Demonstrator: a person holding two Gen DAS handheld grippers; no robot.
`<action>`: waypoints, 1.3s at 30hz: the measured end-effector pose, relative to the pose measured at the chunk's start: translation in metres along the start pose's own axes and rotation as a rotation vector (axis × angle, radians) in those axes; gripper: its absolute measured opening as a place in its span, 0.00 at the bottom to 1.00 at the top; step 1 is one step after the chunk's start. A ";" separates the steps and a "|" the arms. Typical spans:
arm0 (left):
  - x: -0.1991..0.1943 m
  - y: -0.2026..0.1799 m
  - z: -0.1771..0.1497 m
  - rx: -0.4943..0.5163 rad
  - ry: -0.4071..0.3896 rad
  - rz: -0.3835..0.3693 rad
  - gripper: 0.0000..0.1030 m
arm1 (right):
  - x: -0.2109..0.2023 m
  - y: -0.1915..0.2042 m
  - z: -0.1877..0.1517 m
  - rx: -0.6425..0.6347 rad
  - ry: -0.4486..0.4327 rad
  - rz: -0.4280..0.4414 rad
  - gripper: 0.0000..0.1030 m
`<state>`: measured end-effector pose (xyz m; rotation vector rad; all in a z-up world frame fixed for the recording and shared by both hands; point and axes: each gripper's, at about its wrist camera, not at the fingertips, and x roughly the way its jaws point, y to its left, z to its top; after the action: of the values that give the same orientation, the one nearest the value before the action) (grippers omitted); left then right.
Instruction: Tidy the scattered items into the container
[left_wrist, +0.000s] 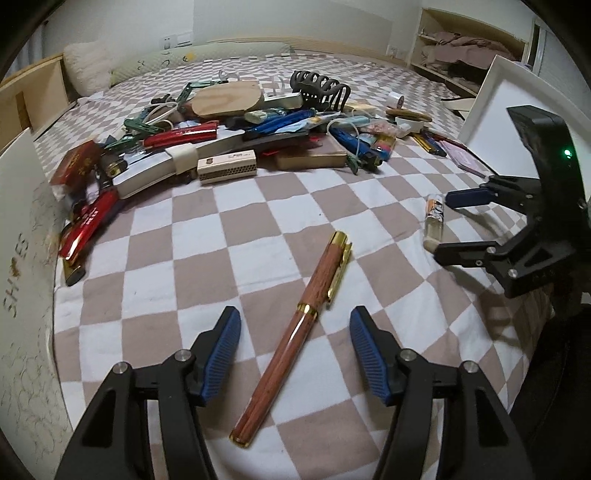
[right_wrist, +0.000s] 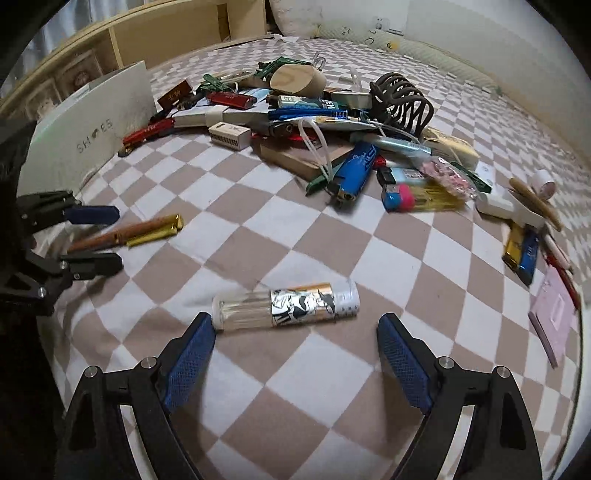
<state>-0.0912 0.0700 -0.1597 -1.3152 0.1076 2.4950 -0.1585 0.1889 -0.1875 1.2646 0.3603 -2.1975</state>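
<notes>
A wooden pen with gold trim (left_wrist: 295, 332) lies on the checked bedspread between the fingers of my left gripper (left_wrist: 293, 314), which is open; neither pad touches it. My right gripper (right_wrist: 295, 319) is open over a small clear bottle with a printed label (right_wrist: 288, 306), which lies crosswise just ahead of its fingertips. In the left wrist view the right gripper (left_wrist: 443, 226) straddles that bottle (left_wrist: 433, 218). The right wrist view shows the left gripper (right_wrist: 118, 237) around the pen (right_wrist: 147, 229). A white box marked SHOES (left_wrist: 22, 258) (right_wrist: 92, 118) stands at the left.
A pile of lighters, pens, clips, a hair claw and a wooden block (left_wrist: 258, 125) (right_wrist: 314, 122) covers the far middle of the bed. A white lid or tray (left_wrist: 509, 99) leans at the right. More lighters and a pink pad (right_wrist: 554, 310) lie beside it.
</notes>
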 end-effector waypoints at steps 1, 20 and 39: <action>0.001 0.000 0.002 0.004 -0.001 -0.002 0.52 | 0.002 0.000 0.001 -0.001 0.000 0.007 0.87; -0.006 -0.017 -0.011 0.030 -0.009 0.009 0.19 | 0.002 0.019 -0.003 0.059 -0.025 -0.091 0.78; -0.022 -0.015 -0.030 -0.057 -0.012 -0.005 0.12 | -0.022 0.057 -0.038 0.245 -0.065 -0.112 0.78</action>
<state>-0.0514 0.0721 -0.1577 -1.3214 0.0310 2.5187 -0.0892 0.1699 -0.1854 1.3238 0.1419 -2.4300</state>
